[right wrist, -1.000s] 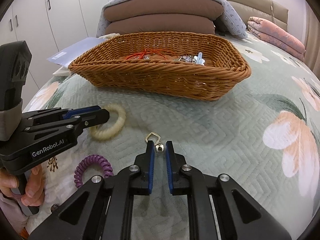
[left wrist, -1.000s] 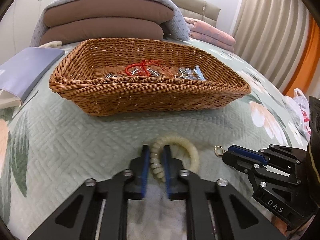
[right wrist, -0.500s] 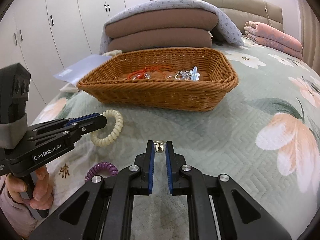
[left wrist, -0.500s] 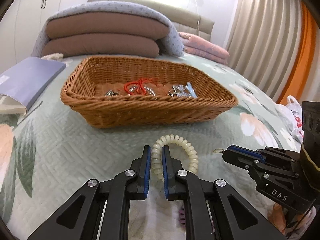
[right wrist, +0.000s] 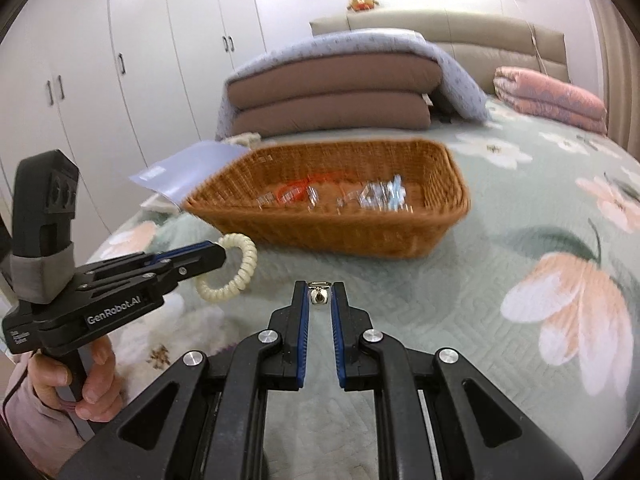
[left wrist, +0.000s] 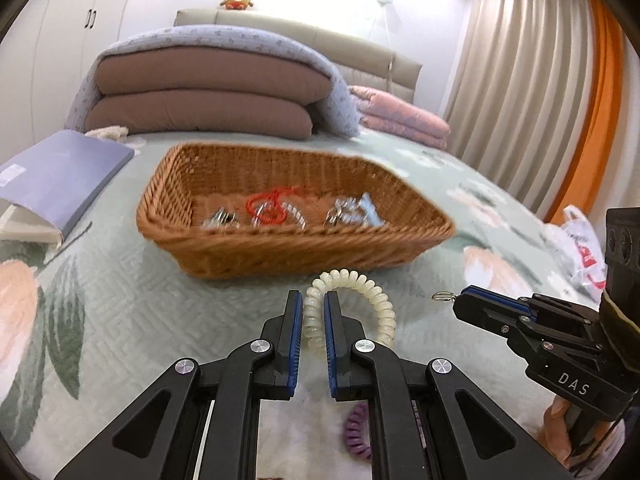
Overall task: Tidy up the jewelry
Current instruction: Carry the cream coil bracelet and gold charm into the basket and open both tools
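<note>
Both grippers rose w/ their loads since earlier: left gripper clamped cream coil bracelet, right gripper pinched small bell charm near wicker basket.

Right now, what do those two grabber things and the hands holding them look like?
Both tools are black plastic with silver screws and blue pads on two fingers. The left tool says "GenRobot.AI" in white, with grey tape wrapped on its upper block. The right tool says "DAS". The left hand is bare, with a pale pink sleeve.
</note>
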{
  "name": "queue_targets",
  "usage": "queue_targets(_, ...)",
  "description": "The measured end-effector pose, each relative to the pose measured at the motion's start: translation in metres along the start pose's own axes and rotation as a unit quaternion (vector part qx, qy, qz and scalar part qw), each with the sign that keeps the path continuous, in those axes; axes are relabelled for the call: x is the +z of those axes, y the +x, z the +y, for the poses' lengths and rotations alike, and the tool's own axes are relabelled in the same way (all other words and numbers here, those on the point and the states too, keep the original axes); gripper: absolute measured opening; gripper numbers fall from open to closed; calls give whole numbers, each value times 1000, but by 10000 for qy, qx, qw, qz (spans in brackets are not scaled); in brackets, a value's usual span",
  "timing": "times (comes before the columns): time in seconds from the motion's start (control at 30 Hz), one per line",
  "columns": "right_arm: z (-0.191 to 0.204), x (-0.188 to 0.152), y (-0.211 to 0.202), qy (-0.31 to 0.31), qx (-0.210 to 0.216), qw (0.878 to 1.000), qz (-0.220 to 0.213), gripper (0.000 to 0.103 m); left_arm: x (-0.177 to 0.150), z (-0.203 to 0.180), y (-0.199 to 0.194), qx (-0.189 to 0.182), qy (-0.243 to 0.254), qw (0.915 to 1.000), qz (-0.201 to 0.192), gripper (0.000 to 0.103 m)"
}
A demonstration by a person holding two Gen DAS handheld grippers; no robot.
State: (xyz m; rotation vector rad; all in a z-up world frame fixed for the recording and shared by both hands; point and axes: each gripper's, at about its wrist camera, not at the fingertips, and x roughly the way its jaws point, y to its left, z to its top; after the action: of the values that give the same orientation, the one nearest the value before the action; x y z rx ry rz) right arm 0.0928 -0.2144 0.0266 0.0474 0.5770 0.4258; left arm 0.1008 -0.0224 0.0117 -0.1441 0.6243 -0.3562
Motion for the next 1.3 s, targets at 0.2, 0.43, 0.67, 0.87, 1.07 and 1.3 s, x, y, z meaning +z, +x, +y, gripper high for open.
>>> queue_targets(0.2,5,39,-14,-69,127,9994,-309,13,33,-3,-15,70,118,9995,-289,11)
queue_targets(0.43,-1,93,6,-111,-15,9982,-594,13,86,11,-2,230,22,9981,-578,11)
queue_targets(0.67,-33,99,60,189,-325,9978,-548,13,98,43,37,279,-336,9973,-587,11)
queue_targets(0.87,-54,84,91,355,-543,9977,-179,13,87,60,67,379,-417,9980,-287,11)
queue_targets(1.07,-53,81,92,311,-640,9973,-204,13,83,54,63,375,-316,9980,-392,11)
queue_targets(1.3,-56,78,102,431,-588,9973,-8,14,81,55,63,279,-392,9981,-394,12)
